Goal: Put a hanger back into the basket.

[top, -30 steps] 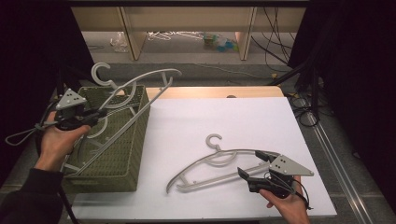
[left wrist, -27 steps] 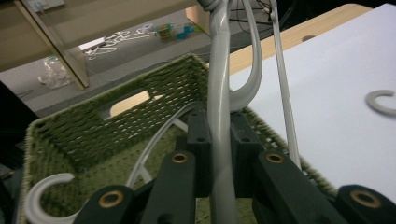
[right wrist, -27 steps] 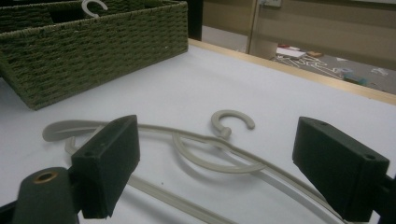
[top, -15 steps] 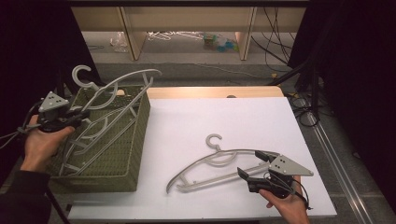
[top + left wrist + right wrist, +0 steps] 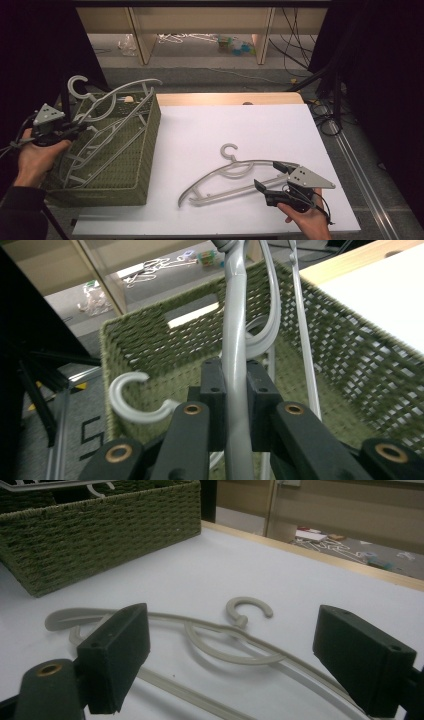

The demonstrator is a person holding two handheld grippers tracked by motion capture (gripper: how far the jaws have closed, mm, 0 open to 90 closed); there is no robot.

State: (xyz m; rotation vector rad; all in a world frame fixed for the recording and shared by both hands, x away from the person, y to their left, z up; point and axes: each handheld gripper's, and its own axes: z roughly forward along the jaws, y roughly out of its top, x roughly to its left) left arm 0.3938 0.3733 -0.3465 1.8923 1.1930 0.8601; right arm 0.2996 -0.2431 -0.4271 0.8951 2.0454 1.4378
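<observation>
My left gripper (image 5: 75,128) is shut on the arm of a grey plastic hanger (image 5: 120,90). The hanger stands tilted over the left rim of a green woven basket (image 5: 142,150), hook up. Up close, that grey hanger (image 5: 235,340) runs between the closed jaws of my left gripper (image 5: 235,390). More grey hangers (image 5: 87,150) lie inside the basket. A second hanger (image 5: 225,172) lies flat on the white table. My right gripper (image 5: 268,176) stands open around its right end. From the right gripper (image 5: 240,655), the hanger (image 5: 235,630) lies between the spread pads (image 5: 117,655).
The white table top (image 5: 240,125) has bare room between the basket and the flat hanger. A loose hanger hook (image 5: 130,395) rests against the basket's inner wall (image 5: 150,340). Beyond the table are wooden shelf legs (image 5: 140,35), floor clutter and cables.
My left hand has pulled left with the held hanger, so its hook now stands over the basket's left rim. The right gripper and the flat hanger have not moved.
</observation>
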